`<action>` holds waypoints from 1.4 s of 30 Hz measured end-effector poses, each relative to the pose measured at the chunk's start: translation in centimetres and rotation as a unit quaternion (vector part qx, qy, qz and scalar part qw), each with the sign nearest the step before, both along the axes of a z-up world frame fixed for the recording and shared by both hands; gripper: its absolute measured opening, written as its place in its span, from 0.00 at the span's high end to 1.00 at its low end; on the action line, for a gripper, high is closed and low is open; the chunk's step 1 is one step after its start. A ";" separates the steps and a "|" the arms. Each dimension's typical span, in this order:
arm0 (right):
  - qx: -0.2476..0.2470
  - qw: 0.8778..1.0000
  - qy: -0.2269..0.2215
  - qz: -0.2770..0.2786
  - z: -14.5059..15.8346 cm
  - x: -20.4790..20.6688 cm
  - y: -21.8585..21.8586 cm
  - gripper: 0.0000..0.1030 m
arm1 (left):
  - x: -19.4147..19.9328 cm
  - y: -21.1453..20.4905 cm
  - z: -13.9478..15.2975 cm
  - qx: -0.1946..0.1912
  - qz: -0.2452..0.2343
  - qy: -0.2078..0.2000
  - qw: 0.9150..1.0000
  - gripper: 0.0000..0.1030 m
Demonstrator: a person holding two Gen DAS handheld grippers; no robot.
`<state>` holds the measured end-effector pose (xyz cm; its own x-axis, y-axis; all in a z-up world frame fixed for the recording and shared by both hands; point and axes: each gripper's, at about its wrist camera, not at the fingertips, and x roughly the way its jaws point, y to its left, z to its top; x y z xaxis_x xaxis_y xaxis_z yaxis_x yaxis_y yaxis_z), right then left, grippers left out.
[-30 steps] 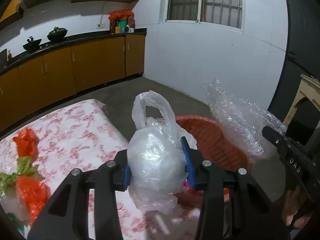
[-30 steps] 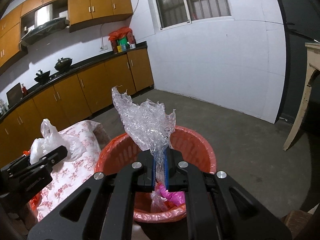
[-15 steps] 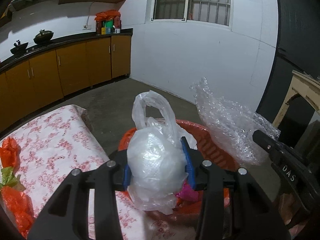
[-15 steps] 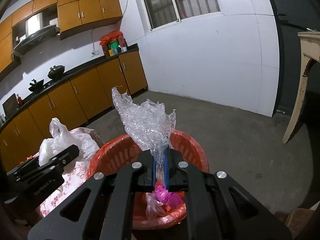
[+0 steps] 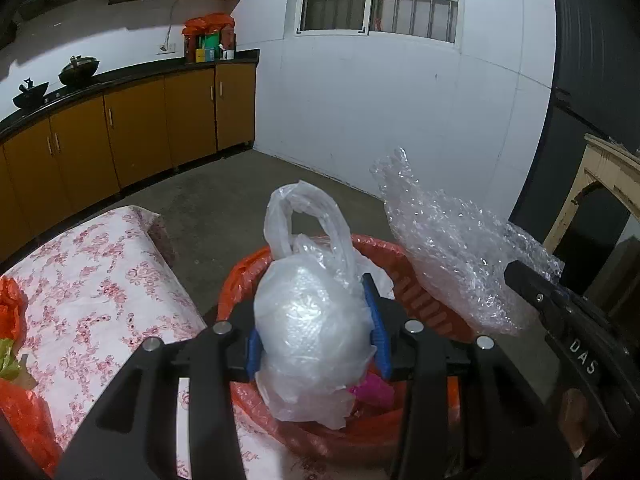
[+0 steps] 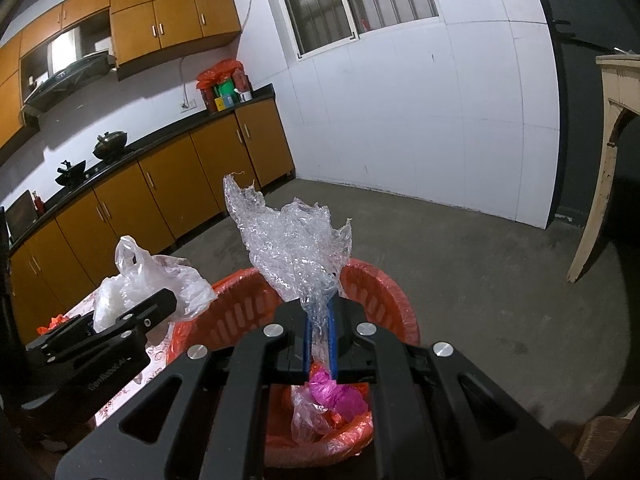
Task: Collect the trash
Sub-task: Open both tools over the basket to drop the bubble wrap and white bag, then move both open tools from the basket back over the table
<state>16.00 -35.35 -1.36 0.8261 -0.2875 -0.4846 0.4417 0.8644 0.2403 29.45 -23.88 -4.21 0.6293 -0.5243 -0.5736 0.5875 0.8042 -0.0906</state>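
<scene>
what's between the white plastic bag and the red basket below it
Only air: in the left wrist view the white plastic bag hangs over the red basket.

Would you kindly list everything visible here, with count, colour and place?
Plastic bag: one, translucent white, bundled, held over the basket.
Bubble wrap: one clear crumpled sheet, held above the basket.
Basket: one, red-orange, on the floor beside the table.
Pink wrapper: one, magenta, inside the basket.
Table: one, floral red-and-white cloth, left of the basket.
Orange scraps: a few, on the table's left edge.
Cabinets: several, brown, along the wall.
Woks: two, black, on the counter.
Left tongs: black with blue pads, shut on the plastic bag.
Right tongs: black with blue pads, shut on the bubble wrap.
</scene>
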 end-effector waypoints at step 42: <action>-0.008 1.000 -0.015 -0.002 1.3 -1.2 1.8 0.25 | -2.6 13.0 2.7 -0.041 0.141 -0.007 0.989 0.23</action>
<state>14.77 -33.56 -0.02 0.8391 -0.2987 -0.4546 0.4384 0.8661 0.2401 26.82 -10.90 -1.47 0.7644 -0.3717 -0.5269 0.3429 0.9263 -0.1560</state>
